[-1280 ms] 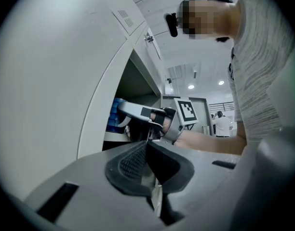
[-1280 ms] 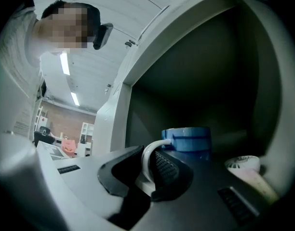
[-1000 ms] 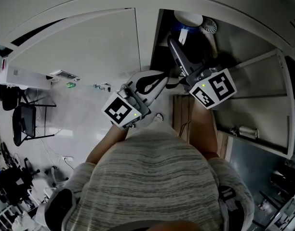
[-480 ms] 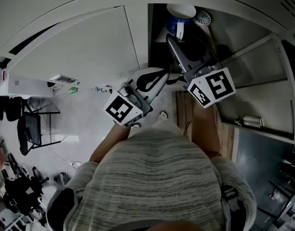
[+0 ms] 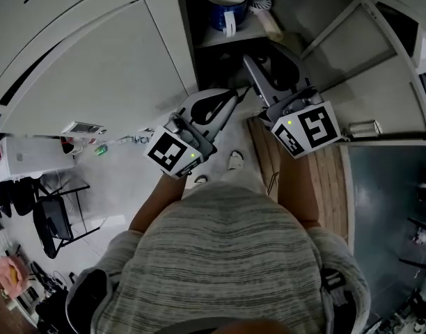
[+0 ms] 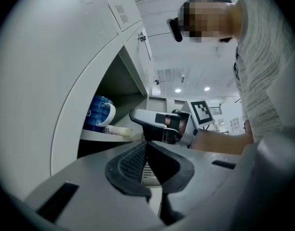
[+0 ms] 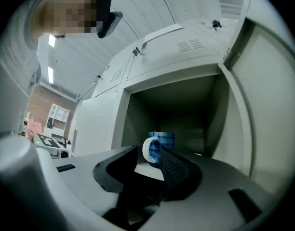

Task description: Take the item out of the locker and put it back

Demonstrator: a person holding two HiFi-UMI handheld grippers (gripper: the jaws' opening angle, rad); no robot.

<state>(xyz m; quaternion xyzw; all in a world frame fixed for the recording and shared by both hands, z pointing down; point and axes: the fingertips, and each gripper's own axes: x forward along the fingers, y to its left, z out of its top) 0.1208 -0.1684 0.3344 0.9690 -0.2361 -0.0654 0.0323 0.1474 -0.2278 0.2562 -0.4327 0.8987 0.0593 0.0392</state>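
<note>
Right gripper view: the right gripper [image 7: 148,151] has just been opening, and its two black ribbed fingers [image 7: 179,170] now stand about halfway apart with nothing pressed between them. Only air and the far shelf show in the gap. At nine o'clock of it in the head view, the left gripper [image 5: 234,93] hangs outside the locker. Its fingers [image 6: 133,162] are together and hold nothing.

Beyond the right fingertips, at twelve o'clock, the blue ceramic mug with a white handle [image 7: 166,138] stands upright on the pale shelf [image 5: 211,39] of the grey metal locker [image 7: 234,109]. The locker door [image 5: 380,54] is swung wide to three o'clock. The handle faces the opening, toward the gripper. A pale tube-like thing [image 5: 272,25] lies just beside the mug at its three o'clock.

The mug is clear of both grippers, near the right one but not touched. Fingers parting with the mug straight ahead fit a gripper readying to close on it, though a mug just set down would look the same. A grasp would call for moving in deeper and lining up on the handle or the wall.
</note>
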